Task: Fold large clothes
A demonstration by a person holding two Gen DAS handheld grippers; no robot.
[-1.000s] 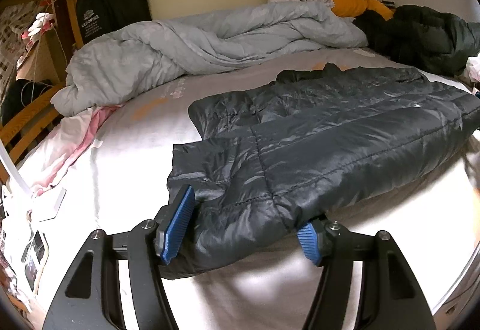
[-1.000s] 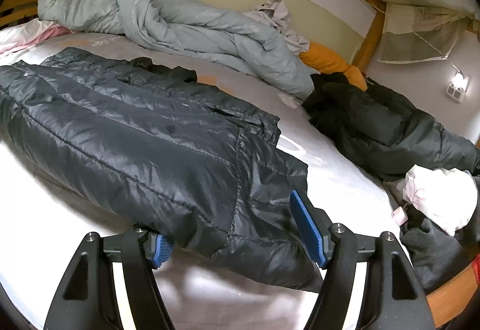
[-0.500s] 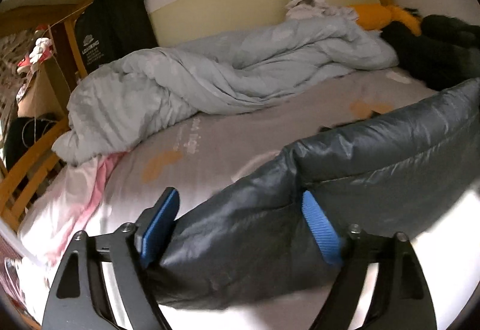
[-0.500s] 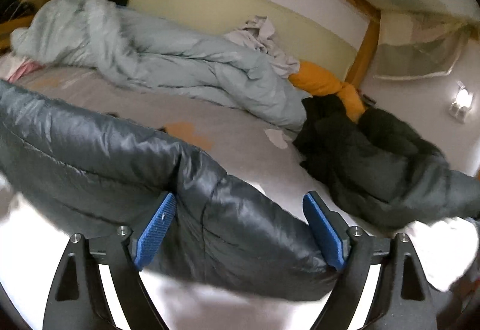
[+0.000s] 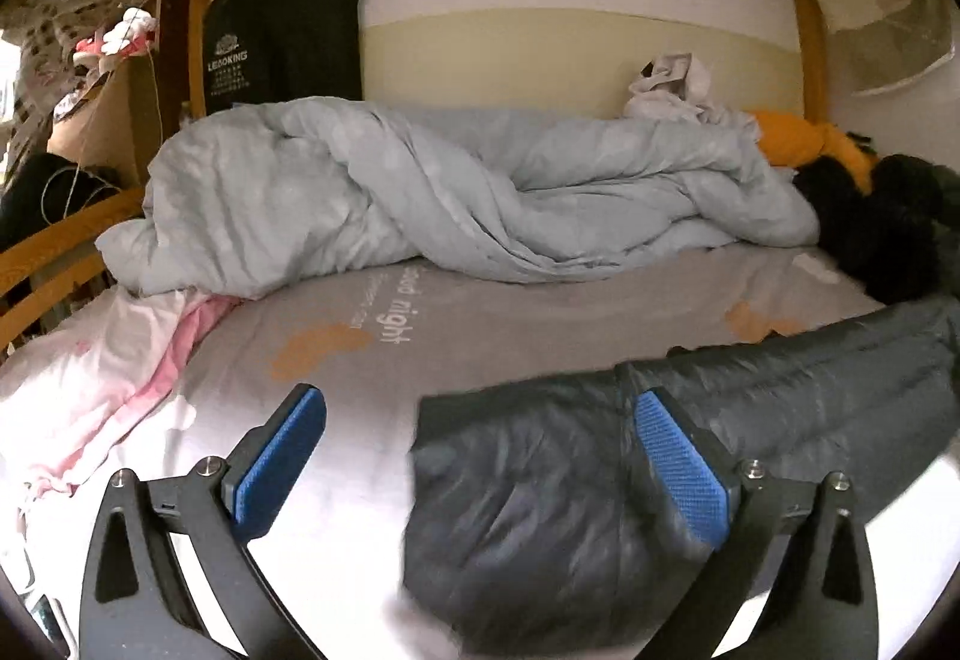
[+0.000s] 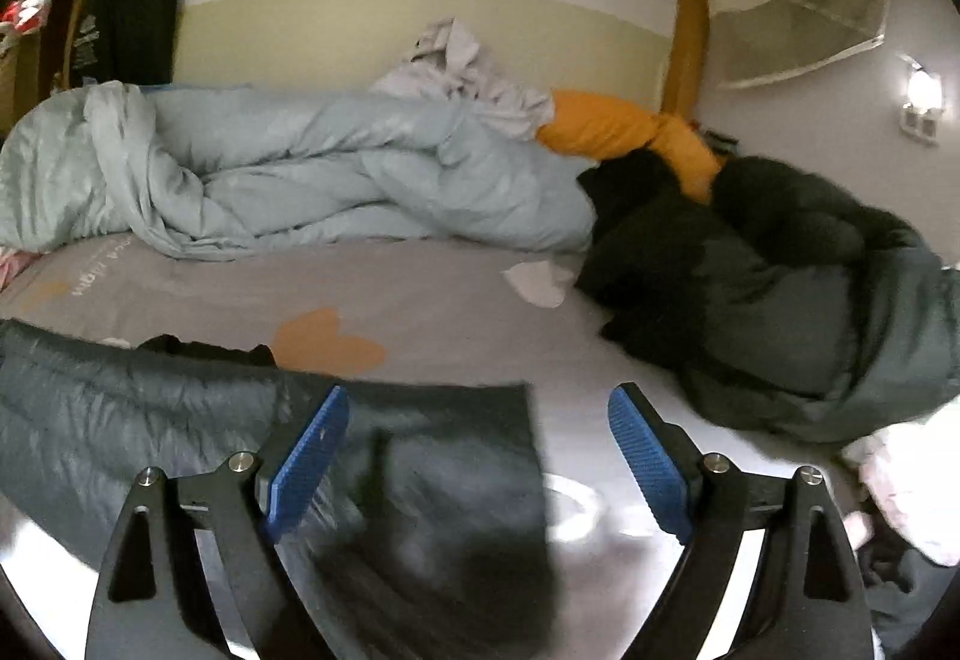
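A dark grey quilted puffer jacket [image 5: 750,408] lies across the near part of the bed; it also shows in the right wrist view [image 6: 150,420]. Its left end hangs blurred between the fingers of my left gripper [image 5: 480,474], whose jaws are wide apart. Its right end sits blurred between the fingers of my right gripper [image 6: 474,462], also wide apart. The blue pads [image 5: 678,468] do not press the cloth in either view. Whether the jacket rests on the grippers I cannot tell.
A crumpled pale blue duvet [image 5: 450,198] lies along the back wall. A second dark jacket [image 6: 768,288] and an orange pillow [image 6: 624,132] lie at the right. Pink-white cloth [image 5: 102,378] lies at the left by the wooden bed rail [image 5: 54,258]. The grey sheet [image 5: 510,318] spans the middle.
Both grippers lifted the jacket's near edge and carried it toward the back of the bed. The jacket now sits lower in both views and off-centre between the open jaws.
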